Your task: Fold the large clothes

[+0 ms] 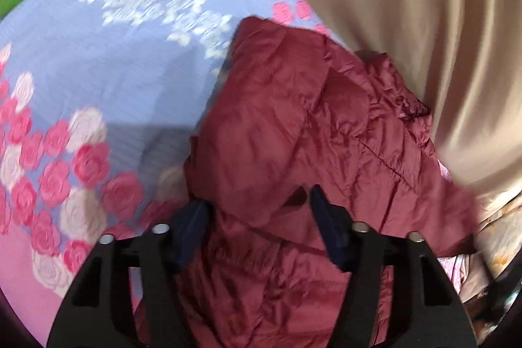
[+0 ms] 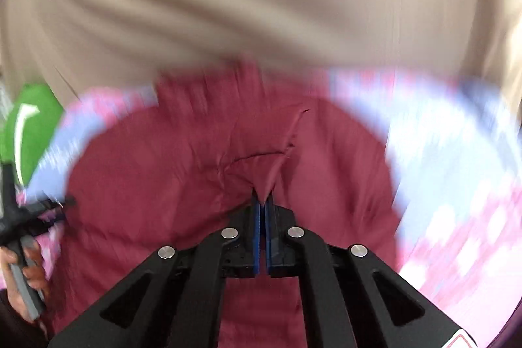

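right gripper [image 2: 263, 201]: together, clamped on a pinch of the crumpled maroon quilted jacket [image 2: 202, 172], frame centre
left gripper [image 1: 257, 201]: apart over a jacket fold, lower centre; pressing not evident
jacket: heaped on the blue rose-print bedspread [image 1: 107, 77]
progress: early, no neat fold visible; flattening and folding remain
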A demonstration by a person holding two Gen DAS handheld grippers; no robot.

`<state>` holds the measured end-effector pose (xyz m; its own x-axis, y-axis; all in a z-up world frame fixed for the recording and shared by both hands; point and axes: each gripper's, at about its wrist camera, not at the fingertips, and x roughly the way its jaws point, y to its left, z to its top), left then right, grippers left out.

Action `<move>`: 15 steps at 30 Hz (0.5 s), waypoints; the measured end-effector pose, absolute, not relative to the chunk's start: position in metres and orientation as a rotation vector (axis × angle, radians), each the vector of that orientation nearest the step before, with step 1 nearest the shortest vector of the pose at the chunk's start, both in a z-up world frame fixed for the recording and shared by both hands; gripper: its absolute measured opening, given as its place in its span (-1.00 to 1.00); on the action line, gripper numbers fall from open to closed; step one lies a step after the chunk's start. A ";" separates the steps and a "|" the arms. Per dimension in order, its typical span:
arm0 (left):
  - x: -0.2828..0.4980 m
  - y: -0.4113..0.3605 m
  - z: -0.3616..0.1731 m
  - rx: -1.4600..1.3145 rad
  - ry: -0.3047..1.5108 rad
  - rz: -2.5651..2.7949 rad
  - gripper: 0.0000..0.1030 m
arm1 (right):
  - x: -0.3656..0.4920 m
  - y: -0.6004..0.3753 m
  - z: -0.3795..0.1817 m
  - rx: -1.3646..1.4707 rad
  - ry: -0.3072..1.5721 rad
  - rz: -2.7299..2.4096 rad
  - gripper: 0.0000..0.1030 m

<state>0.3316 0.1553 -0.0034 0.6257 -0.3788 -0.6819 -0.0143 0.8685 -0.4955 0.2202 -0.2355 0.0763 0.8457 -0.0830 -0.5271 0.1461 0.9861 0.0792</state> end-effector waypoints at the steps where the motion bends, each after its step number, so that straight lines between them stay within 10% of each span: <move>1: 0.333 0.150 0.001 -0.472 0.865 -0.217 0.10 | 0.213 -0.233 0.096 0.104 0.475 -0.121 -0.98; 15: 0.336 0.107 -0.027 -0.166 0.809 -0.056 0.05 | 0.292 -0.311 -0.005 0.239 0.729 -0.307 -0.91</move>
<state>0.3356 0.1066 -0.0270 0.6895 -0.1136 -0.7153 -0.0134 0.9855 -0.1694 0.2919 -0.3107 -0.0054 0.7043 -0.1907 -0.6838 0.3551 0.9287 0.1067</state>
